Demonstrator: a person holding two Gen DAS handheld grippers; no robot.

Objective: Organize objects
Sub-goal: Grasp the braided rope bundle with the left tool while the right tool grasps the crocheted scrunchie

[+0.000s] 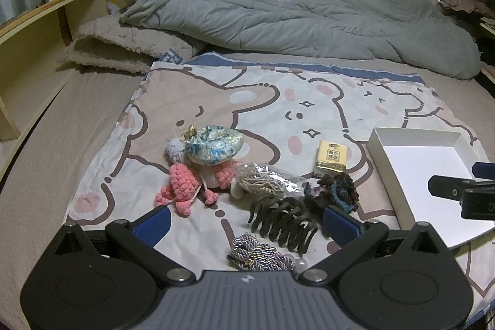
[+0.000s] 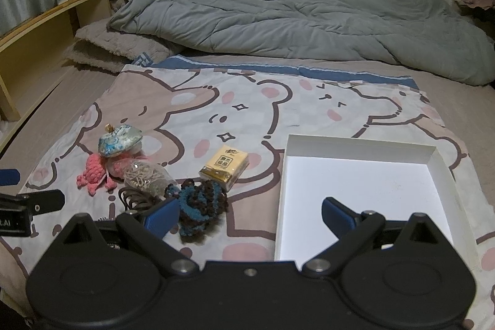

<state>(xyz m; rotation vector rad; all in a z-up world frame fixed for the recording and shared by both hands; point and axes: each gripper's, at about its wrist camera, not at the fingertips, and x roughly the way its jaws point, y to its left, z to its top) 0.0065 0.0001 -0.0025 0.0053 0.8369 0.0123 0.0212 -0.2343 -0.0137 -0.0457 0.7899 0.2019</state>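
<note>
**White box and loose small items on a bed: risks before sorting**

The white box (image 2: 362,175), a shallow open tray with nothing in it, lies on the cartoon-bear cloth (image 2: 247,101) spread over the bed. All other places are given relative to this box. Just left of it lies a yellow tissue pack (image 2: 224,167); further left sit the blue-and-brown crochet scrunchie (image 2: 201,203), a clear bag of cord (image 2: 145,175), a pink crochet toy (image 2: 92,169) and a brocade pouch (image 2: 120,139). A dark claw clip (image 1: 283,221) and a braided cord (image 1: 260,255) lie nearest the left tool (image 1: 247,218).

The left tool is spread wide and empty above the clip. The right tool (image 2: 247,215), also spread wide and empty, straddles the box's left wall.

Likely faults: the items touch or overlap, so a grasp on one may drag its neighbour; the clip's teeth may snag the scrunchie or the cord; the soft cloth may bunch under a finger; the light box may shift if its wall is nudged; the two tools work close together and may collide.

Writing: the tissue pack carries printed characters, too small to read. A fragment ".AI" shows on the left tool's body in the right wrist view.
</note>
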